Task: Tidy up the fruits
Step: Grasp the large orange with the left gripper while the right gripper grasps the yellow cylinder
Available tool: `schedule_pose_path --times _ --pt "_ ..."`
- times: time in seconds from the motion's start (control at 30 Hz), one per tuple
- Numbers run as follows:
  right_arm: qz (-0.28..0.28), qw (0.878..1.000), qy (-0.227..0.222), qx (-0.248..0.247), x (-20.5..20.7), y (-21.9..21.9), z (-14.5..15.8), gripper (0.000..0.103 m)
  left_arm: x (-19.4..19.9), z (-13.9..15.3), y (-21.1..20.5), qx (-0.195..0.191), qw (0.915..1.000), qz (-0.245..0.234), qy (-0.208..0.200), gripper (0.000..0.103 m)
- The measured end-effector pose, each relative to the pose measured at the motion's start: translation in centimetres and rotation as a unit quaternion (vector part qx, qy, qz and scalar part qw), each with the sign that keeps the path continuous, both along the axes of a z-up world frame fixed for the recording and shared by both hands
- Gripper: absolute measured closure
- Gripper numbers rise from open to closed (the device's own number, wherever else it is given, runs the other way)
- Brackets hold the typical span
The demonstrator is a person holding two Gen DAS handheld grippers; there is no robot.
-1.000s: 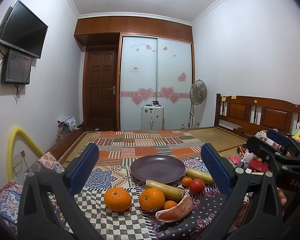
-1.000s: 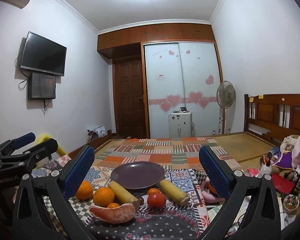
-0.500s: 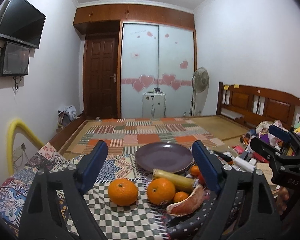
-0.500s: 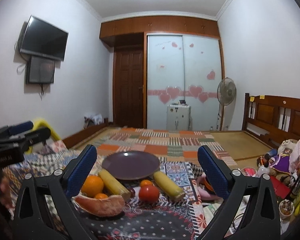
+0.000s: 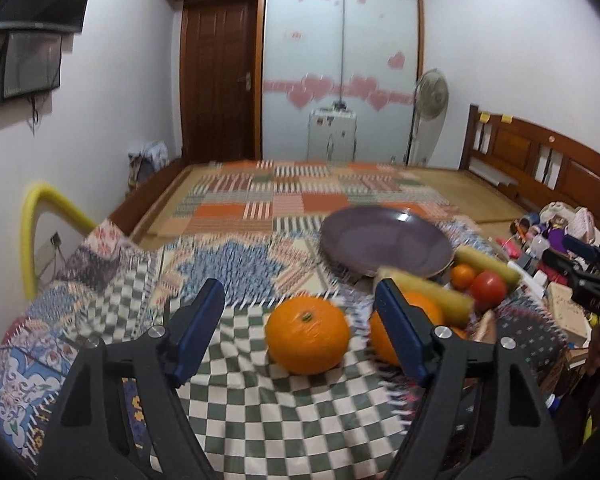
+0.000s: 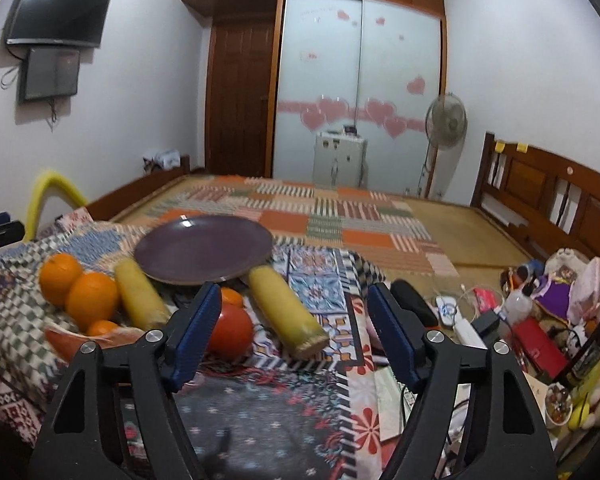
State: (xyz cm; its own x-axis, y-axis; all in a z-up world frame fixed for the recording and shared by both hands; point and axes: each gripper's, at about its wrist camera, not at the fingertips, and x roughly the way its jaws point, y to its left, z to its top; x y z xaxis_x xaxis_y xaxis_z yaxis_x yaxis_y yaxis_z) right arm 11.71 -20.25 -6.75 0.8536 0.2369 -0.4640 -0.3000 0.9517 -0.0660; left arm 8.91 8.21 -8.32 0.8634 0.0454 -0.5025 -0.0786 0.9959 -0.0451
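Left wrist view, round glossy orange [image 5: 307, 334], green stem dimple, checkered cloth [image 5: 260, 412]

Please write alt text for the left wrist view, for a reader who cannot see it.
The left tongs hang open just in front of a large orange on a checked cloth, holding nothing. Behind to the right, an empty purple plate sits with a second orange, corn cobs and a tomato beside it; the image is motion-blurred.

Bare green-checked cloth [image 5: 260, 420] ahead of the wide-open left gripper [image 5: 300, 332], big round orange [image 5: 307, 334] sitting between its fingers, second orange [image 5: 384, 340] crowding the right finger, purple plate [image 5: 384, 246] free beyond.
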Motion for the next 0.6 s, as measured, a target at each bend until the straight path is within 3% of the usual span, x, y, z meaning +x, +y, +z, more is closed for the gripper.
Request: schedule_pose_path --times 0.07,0.23,0.37,0.6 --pt "0.008 1.0 0.016 -0.001 1.1 0.1 -0.3 0.042 0.8 -1.1 0.6 -0.004 0.9998 0.001 0.02 0.025" --pt "0.025 0.998 0.052 0.0 3.2 -0.1 -1.2 0.043 2.3 -2.9 0.8 -0.016 0.9983 -0.012 0.054 0.025" --pt "0.027 0.996 0.086 -0.013 5.4 0.1 -2.4 0.054 3.3 -3.7 0.4 -0.013 0.9974 -0.022 0.067 0.025" --pt "0.065 0.985 0.157 0.03 7.3 -0.5 -3.7 0.057 4.8 -4.9 -0.2 -0.014 0.996 -0.031 0.083 0.025"
